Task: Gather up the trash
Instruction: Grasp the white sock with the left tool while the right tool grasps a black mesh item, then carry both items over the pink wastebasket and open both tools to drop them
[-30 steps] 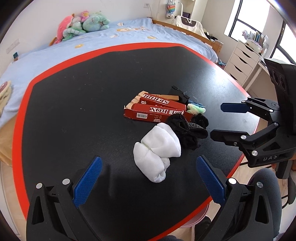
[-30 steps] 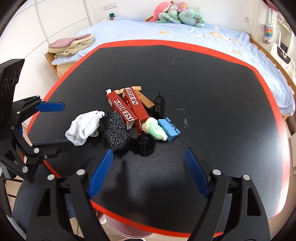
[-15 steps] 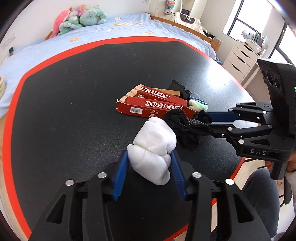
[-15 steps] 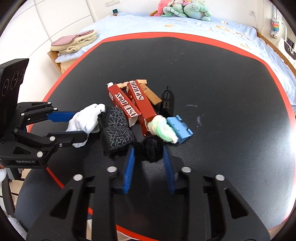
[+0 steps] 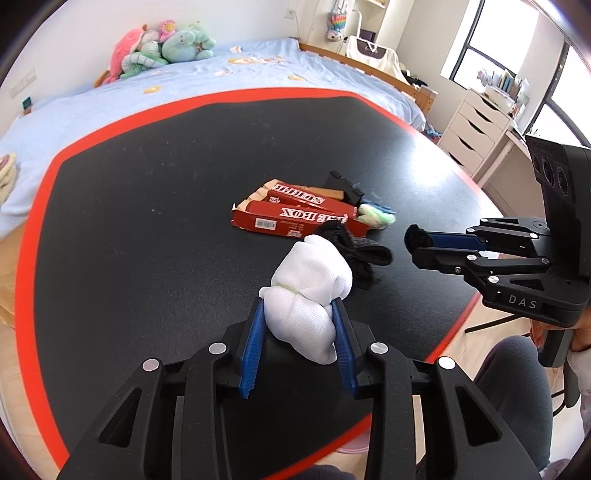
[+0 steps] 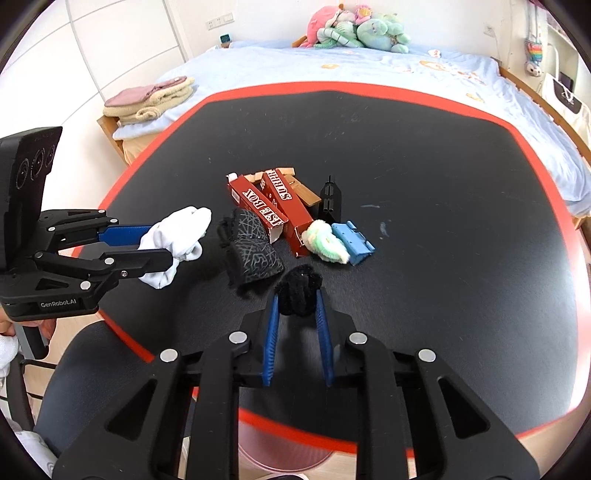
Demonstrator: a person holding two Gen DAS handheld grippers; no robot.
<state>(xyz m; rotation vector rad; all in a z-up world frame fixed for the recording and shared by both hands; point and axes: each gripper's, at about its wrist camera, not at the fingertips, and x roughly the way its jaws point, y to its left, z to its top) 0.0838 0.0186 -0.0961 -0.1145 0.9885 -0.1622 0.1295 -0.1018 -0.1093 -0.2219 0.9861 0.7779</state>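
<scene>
My left gripper (image 5: 298, 308) is shut on a white sock bundle (image 5: 310, 288) and holds it just above the black table (image 5: 147, 206); it also shows in the right wrist view (image 6: 177, 236). My right gripper (image 6: 297, 299) is shut on a small black fuzzy ball (image 6: 300, 288), lifted off the table; the ball shows at its tips in the left wrist view (image 5: 415, 236). A black patterned sock (image 6: 251, 254), two red cartons (image 6: 273, 214), a green-white fluffy wad (image 6: 327, 242), a blue clip (image 6: 352, 240) and a black plastic piece (image 6: 330, 197) lie in a pile mid-table.
The table has a red rim (image 6: 122, 336), close under both grippers. A pink bin (image 6: 284, 458) shows below the table's near edge. A bed with plush toys (image 6: 354, 29) lies behind. White drawers (image 5: 476, 129) stand at the right. Folded towels (image 6: 147, 99) lie at the left.
Both grippers went from wide open to shut, the left on the white sock bundle and the right on the black fuzzy ball. Both have since lifted and pulled back from the pile.
</scene>
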